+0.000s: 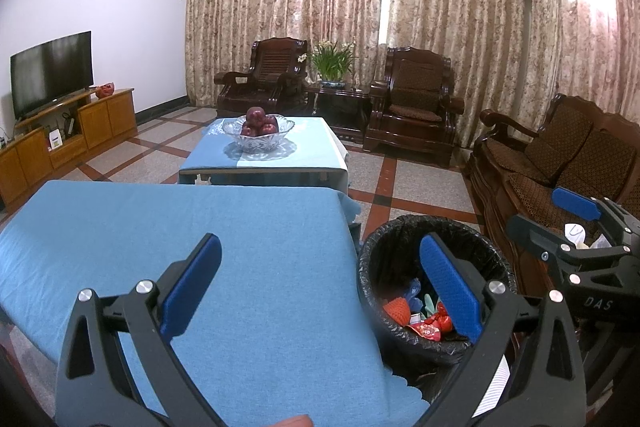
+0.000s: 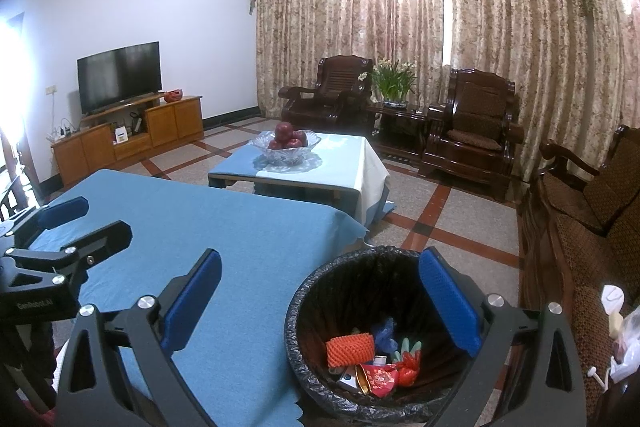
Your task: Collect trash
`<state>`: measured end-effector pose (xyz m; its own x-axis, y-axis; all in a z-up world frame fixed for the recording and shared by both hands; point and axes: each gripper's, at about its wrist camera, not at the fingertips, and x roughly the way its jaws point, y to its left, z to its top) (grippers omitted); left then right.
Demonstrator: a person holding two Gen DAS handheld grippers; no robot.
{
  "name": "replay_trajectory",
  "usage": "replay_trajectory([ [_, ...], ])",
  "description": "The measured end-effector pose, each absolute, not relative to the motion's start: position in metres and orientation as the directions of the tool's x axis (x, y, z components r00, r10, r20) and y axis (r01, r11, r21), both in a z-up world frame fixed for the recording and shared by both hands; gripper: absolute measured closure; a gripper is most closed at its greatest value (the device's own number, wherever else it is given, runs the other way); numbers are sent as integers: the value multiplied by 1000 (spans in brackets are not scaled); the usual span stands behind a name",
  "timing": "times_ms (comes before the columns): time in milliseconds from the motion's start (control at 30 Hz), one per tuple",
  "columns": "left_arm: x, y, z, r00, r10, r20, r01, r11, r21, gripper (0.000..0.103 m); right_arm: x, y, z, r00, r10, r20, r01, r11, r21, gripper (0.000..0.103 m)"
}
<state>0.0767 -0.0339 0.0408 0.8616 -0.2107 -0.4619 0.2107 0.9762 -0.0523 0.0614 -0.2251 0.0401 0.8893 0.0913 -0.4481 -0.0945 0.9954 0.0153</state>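
A bin with a black liner [image 1: 400, 225] [image 2: 360, 253] stands on the floor at the right end of the blue-clothed table [image 1: 200, 227] [image 2: 224, 227]. In it lie an orange foam net [image 2: 350, 349] [image 1: 396, 309], a red packet [image 2: 380, 379] [image 1: 430, 329] and several other scraps. My right gripper [image 2: 320, 297] [image 1: 554, 219] is open and holds nothing, its right finger over the bin's mouth. My left gripper [image 1: 320, 287] [image 2: 84, 223] is open and holds nothing, above the table's right end.
Beyond stands a second low table [image 2: 352, 163] with a glass bowl of red apples [image 2: 286, 145]. A dark wooden sofa [image 2: 580, 227] runs along the right, with white bags [image 2: 628, 343] on it. Armchairs [image 2: 472, 131], a plant and a TV cabinet [image 2: 132, 135] stand further back.
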Motion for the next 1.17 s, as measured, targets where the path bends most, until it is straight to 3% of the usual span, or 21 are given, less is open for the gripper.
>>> replay_trajectory([
  [1167,72,-28,36,858,-206,-471,203,977,-57,6,62,-222,38,888,90,-452,-93,996,15,6],
])
